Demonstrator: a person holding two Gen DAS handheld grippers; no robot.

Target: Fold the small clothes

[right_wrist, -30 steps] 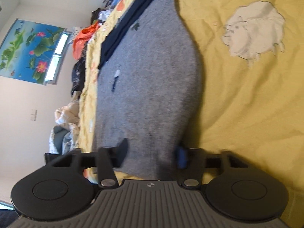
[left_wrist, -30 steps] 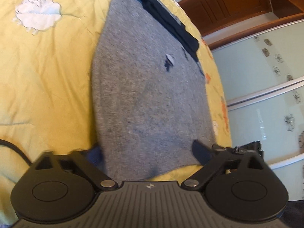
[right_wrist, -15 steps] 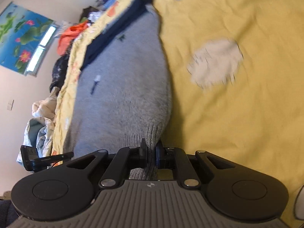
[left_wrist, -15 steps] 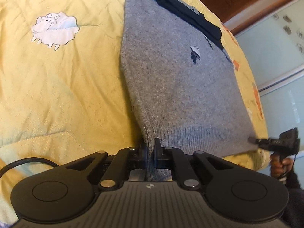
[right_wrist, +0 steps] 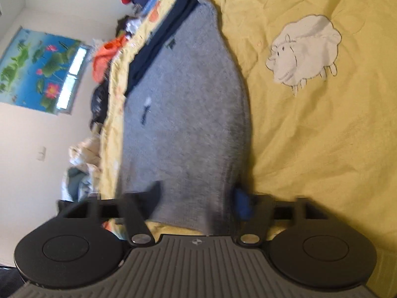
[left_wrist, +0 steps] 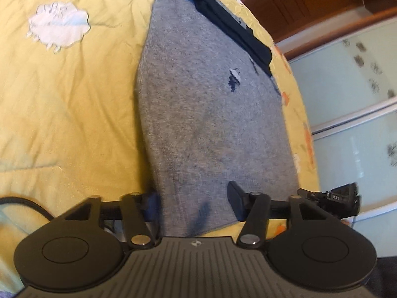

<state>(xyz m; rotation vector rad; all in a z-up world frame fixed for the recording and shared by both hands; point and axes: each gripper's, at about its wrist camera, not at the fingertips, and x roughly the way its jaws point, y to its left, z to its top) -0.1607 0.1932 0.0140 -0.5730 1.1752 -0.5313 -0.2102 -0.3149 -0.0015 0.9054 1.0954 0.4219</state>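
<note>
Left wrist view: left gripper [left_wrist: 192, 198] jaws spreading apart, fingers [left_wrist: 235, 197] either side of the near hem of the grey knit sweater [left_wrist: 211, 114], pads off the fabric, nothing gripped. The right gripper [left_wrist: 330, 198] pokes in at the sweater's right corner.

The sweater lies flat as a tall narrow panel, near the edge of the yellow bedspread [left_wrist: 74, 114], its far end against a dark navy garment [left_wrist: 230, 24]. It looks side-folded already; my guess is an end-to-end fold is still left, nothing here confirms that. A white sheep patch [left_wrist: 58, 26] sits well apart to the left. Beyond the bed: wooden door [left_wrist: 322, 2], frosted sliding wardrobe panels [left_wrist: 352, 104].

Right wrist view, slightly blurred: the right gripper's jaws are also opening, fingers [right_wrist: 242, 203] flanking the hem's other corner, released. Same sweater, same flat lie on the bedspread. Past the bed edge on the left is a heap of clothes [right_wrist: 111, 49] and a lotus picture [right_wrist: 37, 69] on a white wall.
</note>
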